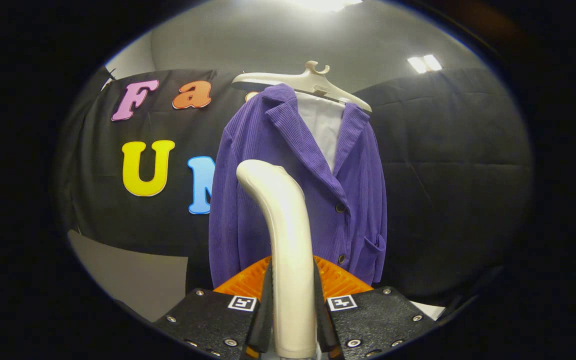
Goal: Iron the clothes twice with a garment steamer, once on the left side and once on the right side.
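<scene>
Hidden or cut off: the lower end of the steamer handle drops out of sight between the fingers, so the steamer's body and hose cannot be made out; an orange ribbed part shows behind the fingers, and whether it belongs to the steamer or the gripper cannot be told. The left end of the hanger and the jacket's left sleeve are partly covered by the handle; the jacket's hem is hidden behind the orange part.

Gripper: the gripper has its two fingers pressed against either side of the cream-white steamer handle, pinching it.

Steamer handle: it rises upright from between the fingers and bends to the left at its rounded top.

Jacket: the purple corduroy jacket hangs beyond the fingers and behind the handle, on a pale hanger, open at the collar over a white shirt. Dark buttons run down its front and a patch pocket sits low on its right-hand panel.

Handle relative to jacket: the handle's top stands in front of the jacket's left panel; whether it touches the cloth cannot be told.

Backdrop: black booth cloth behind the jacket.
</scene>
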`<move>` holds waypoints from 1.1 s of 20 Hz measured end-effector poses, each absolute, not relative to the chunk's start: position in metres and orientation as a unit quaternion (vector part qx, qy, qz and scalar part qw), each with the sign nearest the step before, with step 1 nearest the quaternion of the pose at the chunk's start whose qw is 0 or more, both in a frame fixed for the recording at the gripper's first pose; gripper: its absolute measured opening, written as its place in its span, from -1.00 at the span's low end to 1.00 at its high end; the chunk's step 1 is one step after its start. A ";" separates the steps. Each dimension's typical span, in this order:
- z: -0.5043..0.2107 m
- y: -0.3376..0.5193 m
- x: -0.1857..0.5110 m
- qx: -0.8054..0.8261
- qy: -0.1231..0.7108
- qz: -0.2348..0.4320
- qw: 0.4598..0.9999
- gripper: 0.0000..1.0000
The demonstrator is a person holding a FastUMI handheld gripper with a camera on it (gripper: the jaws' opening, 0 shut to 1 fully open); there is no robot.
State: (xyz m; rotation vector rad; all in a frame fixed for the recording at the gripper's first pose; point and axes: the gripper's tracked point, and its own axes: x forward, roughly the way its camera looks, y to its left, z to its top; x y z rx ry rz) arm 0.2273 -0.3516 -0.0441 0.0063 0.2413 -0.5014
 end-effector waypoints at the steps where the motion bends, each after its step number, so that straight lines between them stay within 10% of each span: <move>1: -0.050 -0.352 0.222 0.003 0.124 -0.247 0.961 -0.26; 22: -0.230 -0.362 0.146 0.029 0.247 -0.231 0.941 -0.25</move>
